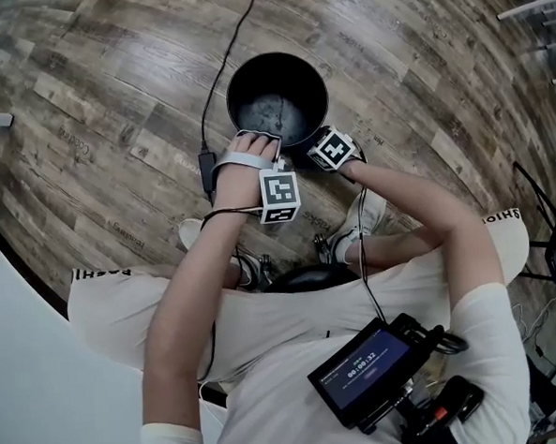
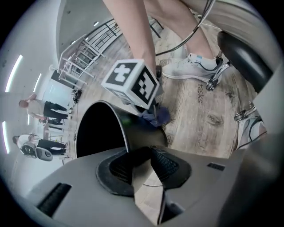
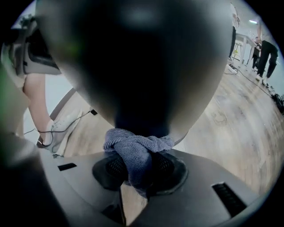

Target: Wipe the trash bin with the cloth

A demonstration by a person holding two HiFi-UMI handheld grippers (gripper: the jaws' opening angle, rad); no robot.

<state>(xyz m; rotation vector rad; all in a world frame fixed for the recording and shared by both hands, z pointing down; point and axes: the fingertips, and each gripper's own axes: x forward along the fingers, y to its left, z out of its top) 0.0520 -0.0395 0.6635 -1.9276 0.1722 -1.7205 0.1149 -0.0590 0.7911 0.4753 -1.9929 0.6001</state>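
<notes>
The black trash bin [image 1: 293, 79] stands open-mouthed on the wooden floor [image 1: 110, 86] just in front of the seated person's feet, and both tools are at its near edge. The left gripper [image 2: 144, 162] has its fingers [image 2: 168, 164] pinching the bin's rim, one inside the wall and one outside. This grip is most likely there to anchor the light bin so that it neither slides nor tips under rubbing pressure. The right gripper [image 3: 135, 166] has its fingers clamped on a bunched grey-blue cloth [image 3: 135, 148], whose wad bulges out ahead of the tips and meets the bin's dark outer wall just below the rim. Holding the cloth as a wad rather than flat gives a soft pad to push against the curved side (the fingers themselves appear not to touch the bin). Both tools point steeply downward and sit close together on the near side. By my reading, wiping of the outer wall is under way, with most of the surface not yet covered.
</notes>
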